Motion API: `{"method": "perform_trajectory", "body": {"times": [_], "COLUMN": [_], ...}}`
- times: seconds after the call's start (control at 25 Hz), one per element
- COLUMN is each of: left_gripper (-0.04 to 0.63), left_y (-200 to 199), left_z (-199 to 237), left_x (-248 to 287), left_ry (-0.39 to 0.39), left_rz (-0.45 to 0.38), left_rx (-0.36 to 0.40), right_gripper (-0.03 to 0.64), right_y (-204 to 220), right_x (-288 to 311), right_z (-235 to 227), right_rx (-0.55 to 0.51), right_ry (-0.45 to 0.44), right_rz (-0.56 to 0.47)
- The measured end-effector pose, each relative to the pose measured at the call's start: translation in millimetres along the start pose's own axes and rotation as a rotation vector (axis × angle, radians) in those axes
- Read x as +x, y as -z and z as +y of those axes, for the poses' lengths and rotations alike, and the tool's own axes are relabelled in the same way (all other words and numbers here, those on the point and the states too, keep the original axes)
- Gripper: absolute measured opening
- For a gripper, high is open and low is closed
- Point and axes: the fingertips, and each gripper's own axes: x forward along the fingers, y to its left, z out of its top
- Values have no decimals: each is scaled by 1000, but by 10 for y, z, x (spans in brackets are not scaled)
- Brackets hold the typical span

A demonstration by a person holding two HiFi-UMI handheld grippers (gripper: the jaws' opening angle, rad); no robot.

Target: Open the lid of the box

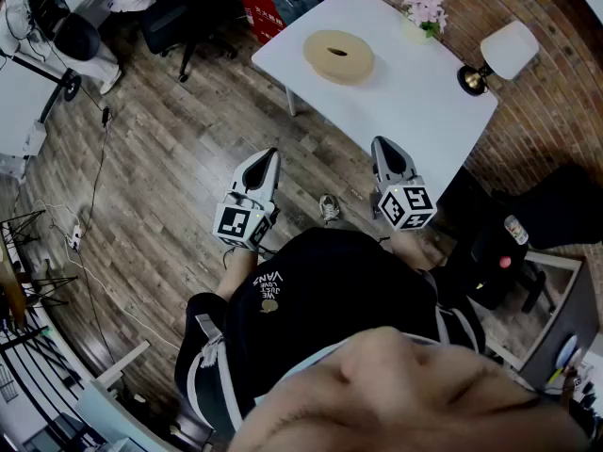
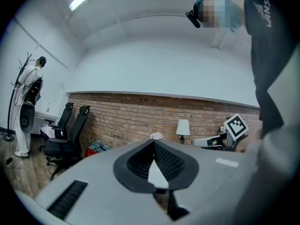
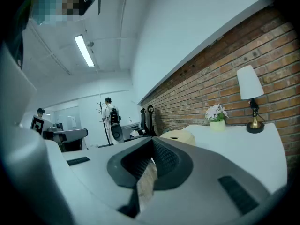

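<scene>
The box point(image 1: 338, 56) is round and beige, with its lid down, and sits on a white table point(image 1: 415, 111) ahead of me. In the right gripper view the box point(image 3: 177, 137) shows just beyond the jaws. My left gripper point(image 1: 271, 153) and right gripper point(image 1: 380, 142) hang over the wooden floor, short of the table's near edge and apart from the box. Both are shut with nothing between the jaws. The left gripper point(image 2: 153, 142) points level at the brick wall. The right gripper point(image 3: 151, 141) points toward the table.
A pot of pink flowers point(image 1: 425, 9) and a white-shaded lamp point(image 1: 504, 53) stand at the table's far side by the brick wall. Office chairs point(image 1: 179, 12) and a red bag point(image 1: 265, 12) lie beyond the table's left. Cables trail over the floor at left.
</scene>
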Motion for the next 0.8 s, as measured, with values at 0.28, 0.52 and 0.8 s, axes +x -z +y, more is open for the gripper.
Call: {"method": "perform_trajectory", "body": {"times": [0.28, 0.52, 0.8], "left_gripper": [9, 9, 9], "left_y": [26, 67, 182], "left_z": [-50, -22, 33], "left_x": [439, 818, 1185], "left_ry": [-7, -57, -107], "left_rz": [6, 7, 7], "left_rx": [18, 5, -7], "right_gripper": [4, 5, 5], "right_y": [-101, -177, -101], "right_x": [259, 531, 794], "right_z": [-262, -524, -811], "right_rx": [27, 41, 53], "right_ry": [-73, -127, -175], "right_rz": [-16, -4, 51]}}
